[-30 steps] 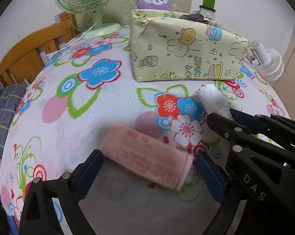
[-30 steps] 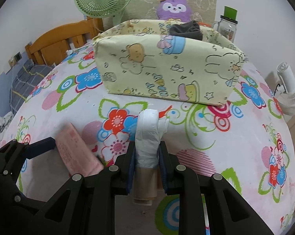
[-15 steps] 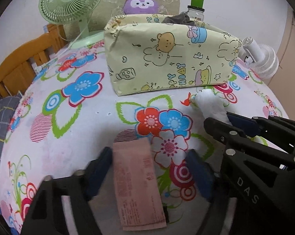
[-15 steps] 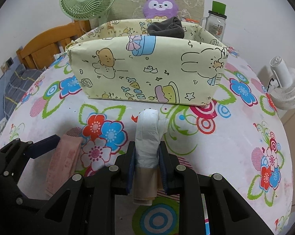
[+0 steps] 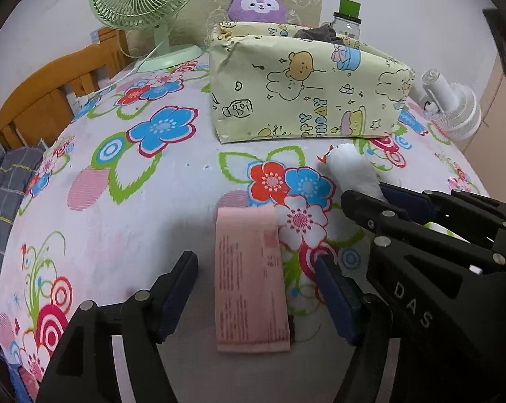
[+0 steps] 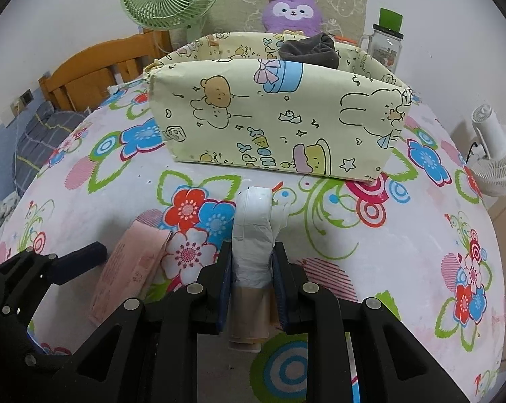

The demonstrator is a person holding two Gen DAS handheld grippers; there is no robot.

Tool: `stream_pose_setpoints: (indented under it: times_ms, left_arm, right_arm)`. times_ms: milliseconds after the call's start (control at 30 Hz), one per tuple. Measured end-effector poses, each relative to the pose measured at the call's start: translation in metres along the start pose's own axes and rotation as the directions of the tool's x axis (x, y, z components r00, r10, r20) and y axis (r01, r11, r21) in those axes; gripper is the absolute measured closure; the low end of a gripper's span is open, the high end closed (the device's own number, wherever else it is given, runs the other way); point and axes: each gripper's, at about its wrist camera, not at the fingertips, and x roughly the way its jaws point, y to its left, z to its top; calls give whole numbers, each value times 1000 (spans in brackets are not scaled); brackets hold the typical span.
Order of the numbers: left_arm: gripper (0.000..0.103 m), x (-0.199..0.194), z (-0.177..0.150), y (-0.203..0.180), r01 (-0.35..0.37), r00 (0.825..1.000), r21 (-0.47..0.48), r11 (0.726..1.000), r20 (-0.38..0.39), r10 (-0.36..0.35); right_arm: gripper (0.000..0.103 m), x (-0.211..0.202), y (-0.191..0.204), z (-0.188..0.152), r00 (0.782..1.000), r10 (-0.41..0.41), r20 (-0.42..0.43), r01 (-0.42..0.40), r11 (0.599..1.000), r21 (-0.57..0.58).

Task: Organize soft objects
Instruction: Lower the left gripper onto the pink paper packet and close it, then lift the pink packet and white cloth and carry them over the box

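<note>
Two packs: right tool (image 6: 252,270) clamps white pack (image 6: 253,235); left tool (image 5: 256,285), apart, straddles pink pack (image 5: 249,278).

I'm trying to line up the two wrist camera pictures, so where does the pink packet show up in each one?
Left wrist: pink packet lies low in the middle, between the left gripper fingers.
Right wrist: pink packet lies lower left, beside the left gripper.
Shared landmark: the cartoon-print box behind it.

- Soft, even indoor light, no glare.
- Faint shadows close to the lens.
- Heavy fisheye bending, black vignette corners.
- Focus sharp throughout.
</note>
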Motion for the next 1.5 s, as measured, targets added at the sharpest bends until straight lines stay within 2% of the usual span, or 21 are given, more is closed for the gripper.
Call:
stream_pose_setpoints:
  times_ms: [33, 67, 133, 167, 300, 400, 1067, 1500]
  left_arm:
    - [36, -1, -2, 1, 4, 1000, -3, 1000, 4, -4]
    - [47, -3, -3, 1, 4, 1000, -4, 1000, 8, -3]
    - [62, -6, -6, 4, -21, 999, -19, 1000, 25, 22]
    - [64, -7, -5, 7, -18, 999, -35, 999, 28, 19]
    - [64, -7, -3, 12, 6, 1000, -51, 999, 28, -5]
    - [64, -10, -1, 6, -7, 999, -25, 1000, 46, 9]
    - [64, -19, 33, -41, 49, 996, 75, 996, 77, -55]
    - [64, -37, 55, -64, 14, 991, 117, 993, 130, -29]
  right_arm:
    - [78, -1, 0, -1, 1000, 0, 2, 0, 1000, 1]
    - [78, -2, 1, -2, 1000, 0, 2, 0, 1000, 1]
    - [78, -4, 2, -5, 1000, -1, 3, 1, 1000, 0]
    - [78, -4, 2, -5, 1000, 0, 3, 0, 1000, 0]
    - [78, -10, 2, -7, 1000, -6, 14, 6, 1000, 7]
    - [78, -13, 0, -7, 1000, -13, 20, 13, 1000, 12]
    - [78, -38, -37, 9, 997, -49, 59, 44, 996, 81]
    - [78, -58, -58, 25, 994, -45, 104, 35, 995, 91]
